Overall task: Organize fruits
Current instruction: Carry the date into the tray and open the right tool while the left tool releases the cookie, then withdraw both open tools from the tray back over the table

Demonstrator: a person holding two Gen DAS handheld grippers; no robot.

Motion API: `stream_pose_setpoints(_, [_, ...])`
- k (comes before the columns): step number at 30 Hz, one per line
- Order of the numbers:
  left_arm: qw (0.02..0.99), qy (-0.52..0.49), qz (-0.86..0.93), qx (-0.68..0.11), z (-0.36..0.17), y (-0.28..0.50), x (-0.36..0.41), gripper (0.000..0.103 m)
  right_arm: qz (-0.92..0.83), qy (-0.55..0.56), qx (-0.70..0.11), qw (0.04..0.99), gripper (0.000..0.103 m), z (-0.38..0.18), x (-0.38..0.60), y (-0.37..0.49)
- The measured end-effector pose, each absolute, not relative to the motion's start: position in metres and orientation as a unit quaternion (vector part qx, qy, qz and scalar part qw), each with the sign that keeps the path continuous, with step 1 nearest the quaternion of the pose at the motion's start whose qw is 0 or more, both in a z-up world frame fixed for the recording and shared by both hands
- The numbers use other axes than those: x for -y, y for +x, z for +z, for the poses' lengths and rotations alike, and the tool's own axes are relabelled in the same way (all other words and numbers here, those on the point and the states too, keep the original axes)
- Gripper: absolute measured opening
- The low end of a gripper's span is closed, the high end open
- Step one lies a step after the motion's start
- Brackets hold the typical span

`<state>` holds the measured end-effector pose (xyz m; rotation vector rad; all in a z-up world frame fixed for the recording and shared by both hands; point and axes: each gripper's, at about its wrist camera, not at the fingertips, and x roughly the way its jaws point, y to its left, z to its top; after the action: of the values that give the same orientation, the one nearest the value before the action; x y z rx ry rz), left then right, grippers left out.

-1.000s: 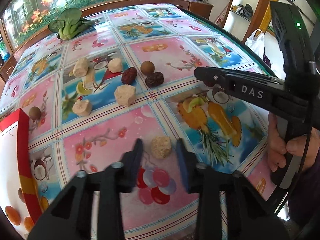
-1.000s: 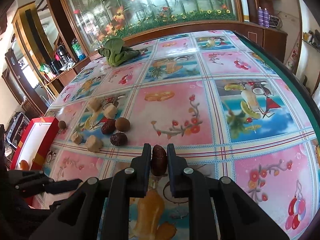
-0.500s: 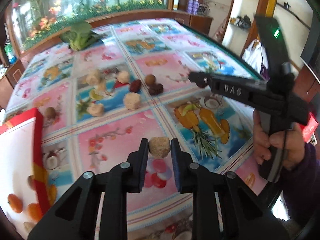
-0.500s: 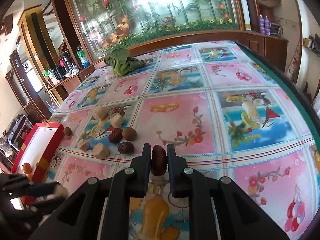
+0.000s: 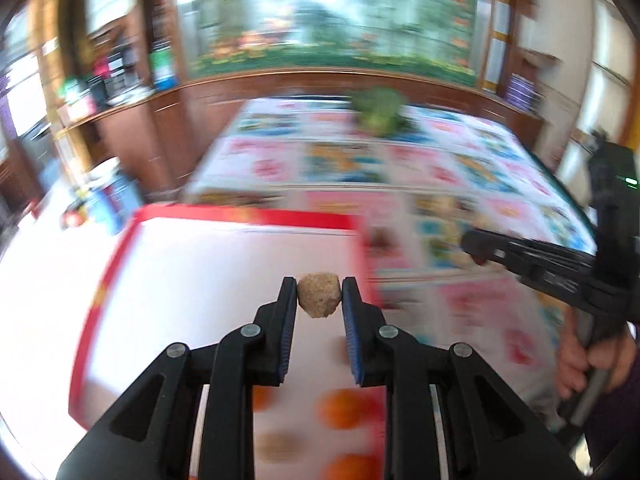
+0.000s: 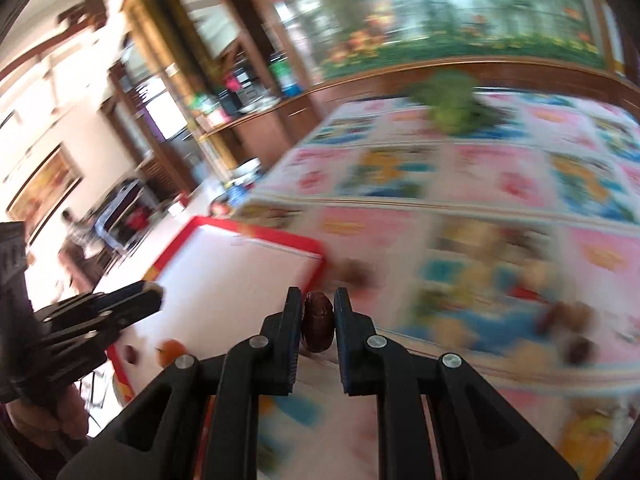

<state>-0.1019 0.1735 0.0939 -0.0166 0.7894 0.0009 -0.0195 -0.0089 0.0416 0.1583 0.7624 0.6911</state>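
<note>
Left claw (image 5: 319,294) clamped on a tan, rough lump of fruit (image 5: 319,294), pads pressing both its sides, lifted over the white floor of the red-rimmed box (image 5: 240,213). Blurred orange fruits (image 5: 344,408) lying in the box below the claw, near its close end. Right claw (image 6: 314,320) closed on a dark red-brown date (image 6: 317,326), held upright between the pads, just off the box's right rim (image 6: 280,238) above the patterned bench (image 6: 480,184). More brown and dark fruits (image 6: 568,320) loose on the bench to the right, too smeared to count. Green leafy vegetable (image 6: 452,104) at the bench's far edge. Hand (image 5: 588,360) gripping the right tool's handle at the left view's right side.
</note>
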Motion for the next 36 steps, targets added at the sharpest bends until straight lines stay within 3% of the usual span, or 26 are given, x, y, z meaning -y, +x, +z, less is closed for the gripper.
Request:
stream_pose_setpoints(9, [0.894,-0.047,0.111,-0.431,0.049,-0.104,-0.260,0.025,0.364,0.021,-0.429,0.826,0.014,0.017,-0.097,-0.013])
stream_pose_setpoints(26, [0.879,-0.056,0.130,-0.456,0.031,-0.102,-0.279,0.026,0.346,-0.016,-0.463,0.816,0.015,0.003,-0.126,-0.013])
stream_pose_setpoints(27, [0.879,-0.058,0.130,-0.456,0.031,-0.101,-0.279,0.029,0.350,-0.015,-0.465,0.813,0.016,0.003,-0.124,-0.013])
stream_pose_setpoints(29, [0.877,-0.054,0.138,-0.457,0.031,-0.101,-0.276,0.045,0.357,-0.007,-0.465,0.810,0.026,0.004,-0.120,-0.013])
stream_pose_setpoints(31, [0.880,-0.047,0.146,-0.448,0.035,-0.104,-0.273,0.067,0.364,0.004,-0.446,0.818,0.028,0.009,-0.109,-0.016])
stream_pose_setpoints(36, [0.891,-0.051,0.146,-0.427,0.052,-0.111,-0.264,0.073,0.373,0.028,-0.396,0.838,0.029,0.024,-0.066,-0.019])
